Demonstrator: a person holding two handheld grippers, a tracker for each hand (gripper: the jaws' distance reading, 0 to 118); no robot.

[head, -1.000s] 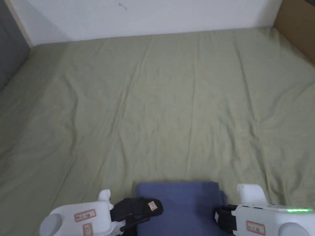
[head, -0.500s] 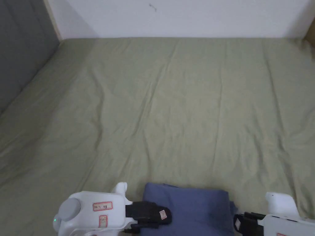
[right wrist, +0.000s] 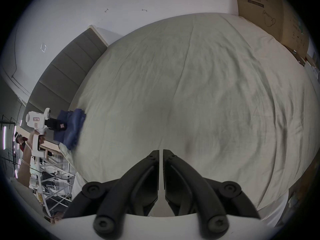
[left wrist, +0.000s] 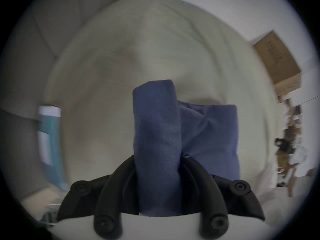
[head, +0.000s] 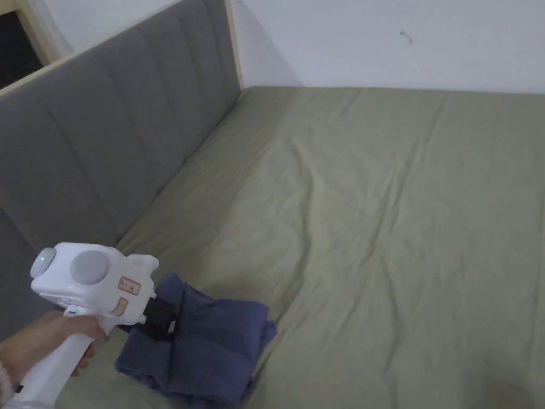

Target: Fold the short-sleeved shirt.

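The folded dark blue shirt [head: 213,346] hangs bunched just above the bed's left edge, close to the grey headboard. My left gripper [head: 162,325], held by a hand, is shut on its left side. In the left gripper view a thick fold of the shirt [left wrist: 155,131] stands up between the two jaws of the left gripper [left wrist: 156,157], and the rest sags to the right. My right gripper [right wrist: 161,151] is shut with nothing in it, over the near edge of the bed. From there the shirt [right wrist: 72,127] and the left gripper [right wrist: 58,126] lie far to the left.
A wrinkled pale green sheet [head: 399,213] covers the whole bed. The padded grey headboard [head: 106,160] runs along the left, with a white wall behind. A cardboard box [right wrist: 270,10] stands at the far right corner. Metal framing [right wrist: 52,174] is beside the bed's left edge.
The head camera has swung left. The left gripper has carried the shirt left toward the headboard, and the shirt is now bunched. The right gripper has come away from the shirt's right edge.
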